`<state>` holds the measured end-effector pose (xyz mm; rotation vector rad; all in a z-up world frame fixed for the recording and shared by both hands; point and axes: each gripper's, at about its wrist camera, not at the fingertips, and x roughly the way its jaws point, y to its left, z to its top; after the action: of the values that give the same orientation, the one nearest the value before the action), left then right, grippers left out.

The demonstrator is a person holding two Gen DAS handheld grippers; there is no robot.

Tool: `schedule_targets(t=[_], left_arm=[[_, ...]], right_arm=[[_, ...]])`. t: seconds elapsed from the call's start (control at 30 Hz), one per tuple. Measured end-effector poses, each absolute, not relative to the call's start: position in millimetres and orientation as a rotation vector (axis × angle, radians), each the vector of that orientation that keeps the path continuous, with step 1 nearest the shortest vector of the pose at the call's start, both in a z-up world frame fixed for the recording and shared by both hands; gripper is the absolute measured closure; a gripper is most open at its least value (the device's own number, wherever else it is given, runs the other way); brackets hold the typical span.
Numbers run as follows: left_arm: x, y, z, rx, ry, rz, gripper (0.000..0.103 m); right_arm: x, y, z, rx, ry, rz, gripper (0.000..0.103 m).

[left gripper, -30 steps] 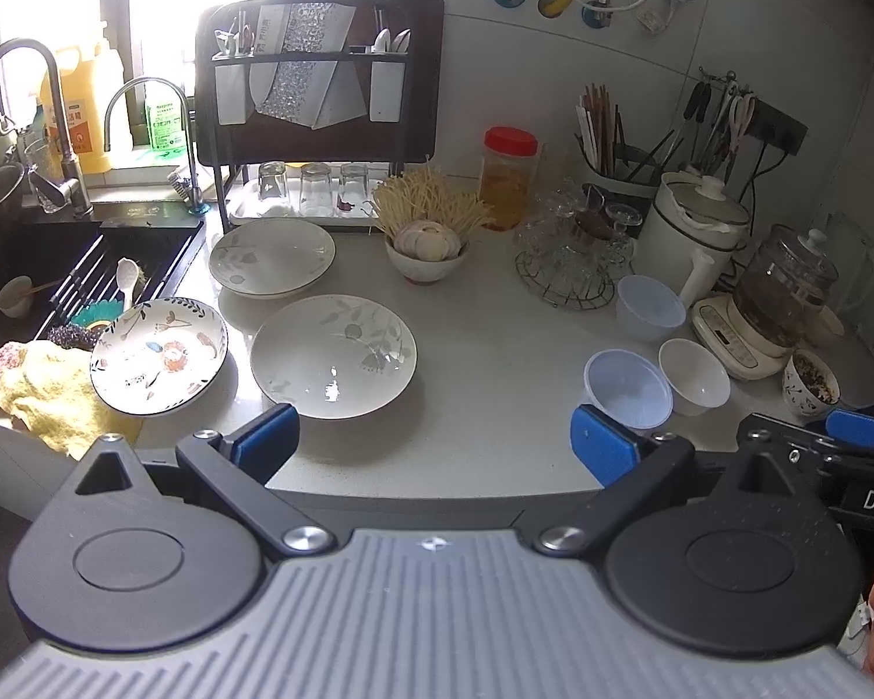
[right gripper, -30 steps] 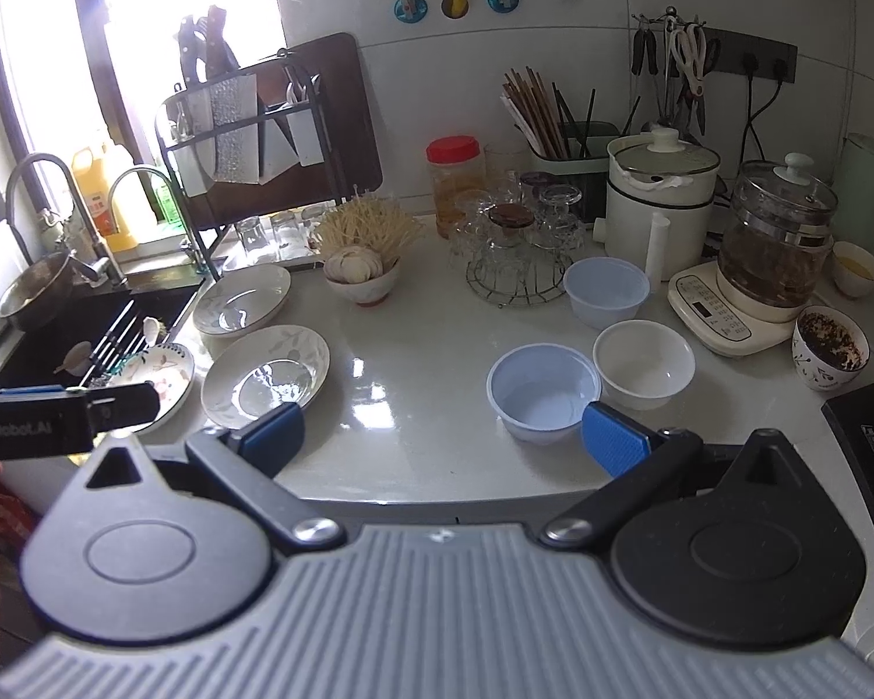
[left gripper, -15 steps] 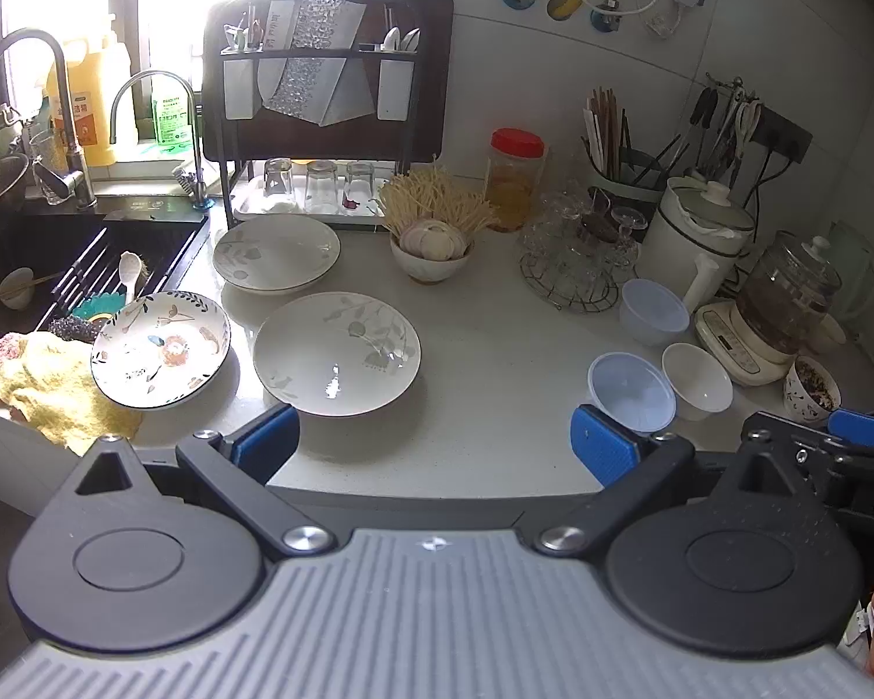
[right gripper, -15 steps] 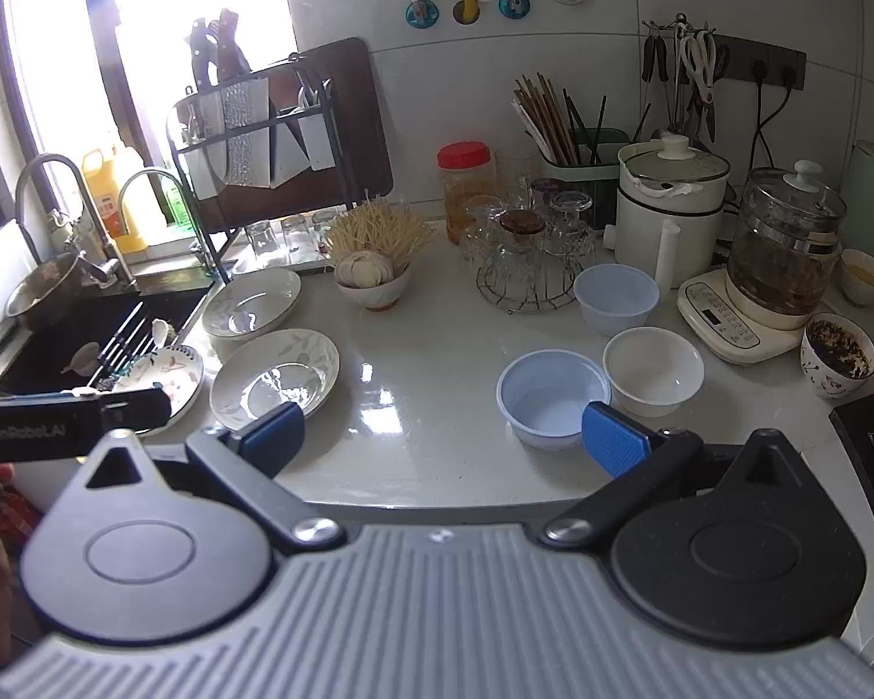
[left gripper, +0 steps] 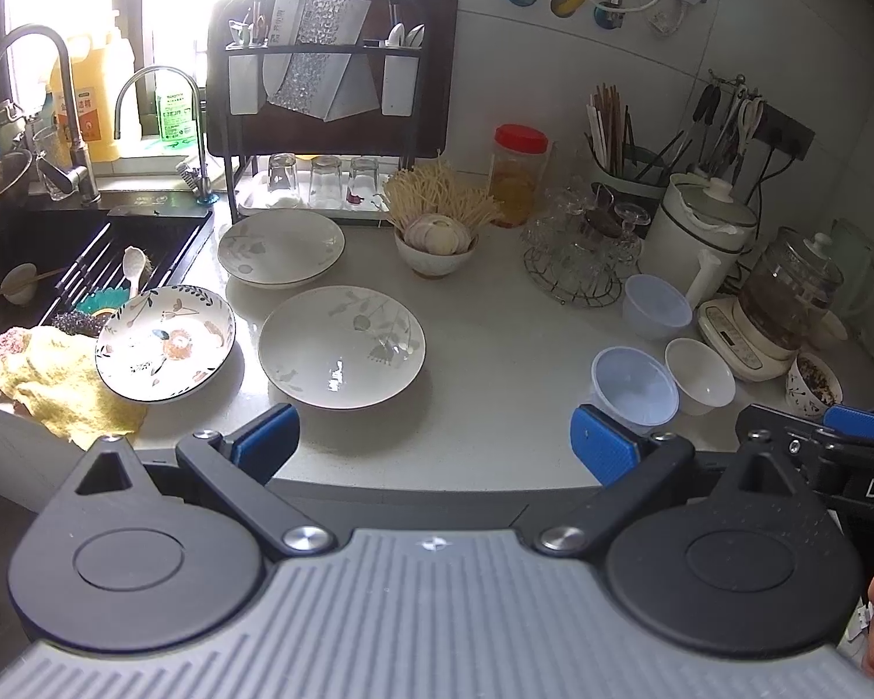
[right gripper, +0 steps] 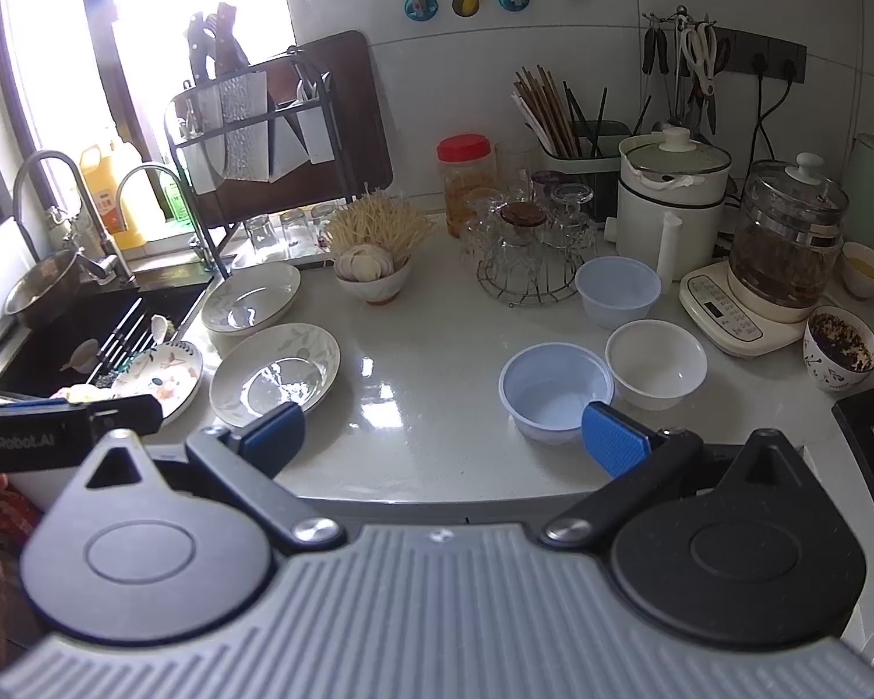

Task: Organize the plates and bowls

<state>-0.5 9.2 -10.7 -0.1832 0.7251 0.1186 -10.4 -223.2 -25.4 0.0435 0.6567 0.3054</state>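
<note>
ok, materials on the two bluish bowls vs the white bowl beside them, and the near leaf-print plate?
Bluish bowls: likely thin plastic; translucent, matte walls, rolled rim.
White bowl: looks like glazed ceramic; opaque, glossy, though melamine is possible.
Leaf-print plate: glazed ceramic by its look; sharp window glare and a printed grey leaf pattern.

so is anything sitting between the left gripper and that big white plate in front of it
Nothing visible. The left gripper is open and points at the white plate, with only bare countertop between them. The floral plate sits off to the left, outside that path.
</note>
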Motion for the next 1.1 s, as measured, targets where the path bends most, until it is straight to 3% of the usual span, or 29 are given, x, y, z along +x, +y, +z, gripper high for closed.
schedule_targets(t=[1.1], left_arm=[[-5.5, 17.5, -13.3, -0.165, 0.712, 0.131, 0.002]], right_arm=[[-10.8, -207.4, -34.5, 0.053, 0.675, 0.314, 0.000]])
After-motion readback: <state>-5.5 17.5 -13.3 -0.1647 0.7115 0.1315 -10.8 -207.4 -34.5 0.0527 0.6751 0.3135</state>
